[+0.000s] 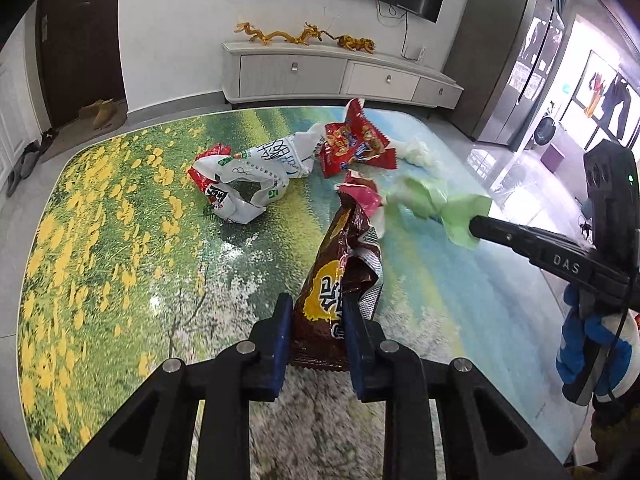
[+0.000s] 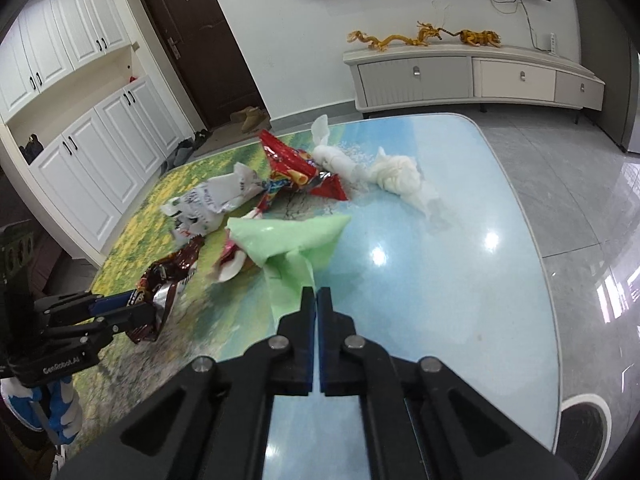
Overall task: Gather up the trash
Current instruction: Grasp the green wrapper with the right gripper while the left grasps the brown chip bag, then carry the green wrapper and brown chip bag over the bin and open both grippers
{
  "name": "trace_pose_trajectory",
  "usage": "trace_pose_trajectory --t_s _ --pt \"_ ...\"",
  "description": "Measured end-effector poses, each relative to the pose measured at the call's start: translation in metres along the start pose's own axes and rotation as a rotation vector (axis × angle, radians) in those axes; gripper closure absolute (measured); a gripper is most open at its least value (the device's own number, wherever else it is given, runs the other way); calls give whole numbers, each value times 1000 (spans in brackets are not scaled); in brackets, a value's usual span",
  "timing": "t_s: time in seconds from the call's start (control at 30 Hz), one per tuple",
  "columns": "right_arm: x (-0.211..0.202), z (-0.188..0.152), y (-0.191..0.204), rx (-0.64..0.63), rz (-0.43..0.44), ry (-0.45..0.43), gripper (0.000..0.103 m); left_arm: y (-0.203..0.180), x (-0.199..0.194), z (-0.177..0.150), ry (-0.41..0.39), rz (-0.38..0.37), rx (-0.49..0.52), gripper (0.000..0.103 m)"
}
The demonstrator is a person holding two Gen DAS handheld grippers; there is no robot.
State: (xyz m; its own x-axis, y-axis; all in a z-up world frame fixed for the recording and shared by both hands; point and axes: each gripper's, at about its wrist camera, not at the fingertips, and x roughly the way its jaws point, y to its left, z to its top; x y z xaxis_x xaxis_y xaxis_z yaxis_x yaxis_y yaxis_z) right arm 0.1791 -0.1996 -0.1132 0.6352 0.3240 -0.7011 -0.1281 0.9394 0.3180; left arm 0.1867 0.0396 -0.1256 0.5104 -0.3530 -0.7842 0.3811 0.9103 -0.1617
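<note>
My left gripper [image 1: 318,312] is shut on a brown snack wrapper [image 1: 340,264] and holds it over the table; it also shows in the right wrist view [image 2: 168,280]. My right gripper [image 2: 316,300] is shut on a light green tissue [image 2: 292,244], which shows in the left wrist view [image 1: 440,204] at the right finger's tip. On the table lie a white printed wrapper [image 1: 256,172], a red snack bag [image 1: 352,140] and crumpled white tissues [image 2: 396,176]. A pink scrap [image 2: 232,258] lies under the green tissue.
The table [image 1: 120,240] has a glossy landscape print, with its rounded far right corner [image 2: 472,120]. Beyond it stand a TV cabinet [image 1: 340,76], a dark door [image 2: 200,40], white cupboards [image 2: 80,128] and a fridge [image 1: 512,60]. A round bin rim [image 2: 584,432] shows at lower right.
</note>
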Motion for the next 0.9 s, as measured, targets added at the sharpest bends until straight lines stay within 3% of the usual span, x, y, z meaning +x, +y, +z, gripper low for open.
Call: trace_pose_trajectory --t_s 0.3,0.5,0.7,0.9 --pt "-68 -39 -6 59 61 -57 103 -24 -36 -4 -48 -19 3 82" --pt "-125 -63 -19 122 61 -155 103 -58 -57 -2 -82 -54 60 82" --pt "-177 -88 -53 200 -33 -247 103 -117 -63 4 -88 -133 154 82" --pt "-220 -128 -118 336 -247 -295 103 -196 -35 13 -14 -243 272 82"
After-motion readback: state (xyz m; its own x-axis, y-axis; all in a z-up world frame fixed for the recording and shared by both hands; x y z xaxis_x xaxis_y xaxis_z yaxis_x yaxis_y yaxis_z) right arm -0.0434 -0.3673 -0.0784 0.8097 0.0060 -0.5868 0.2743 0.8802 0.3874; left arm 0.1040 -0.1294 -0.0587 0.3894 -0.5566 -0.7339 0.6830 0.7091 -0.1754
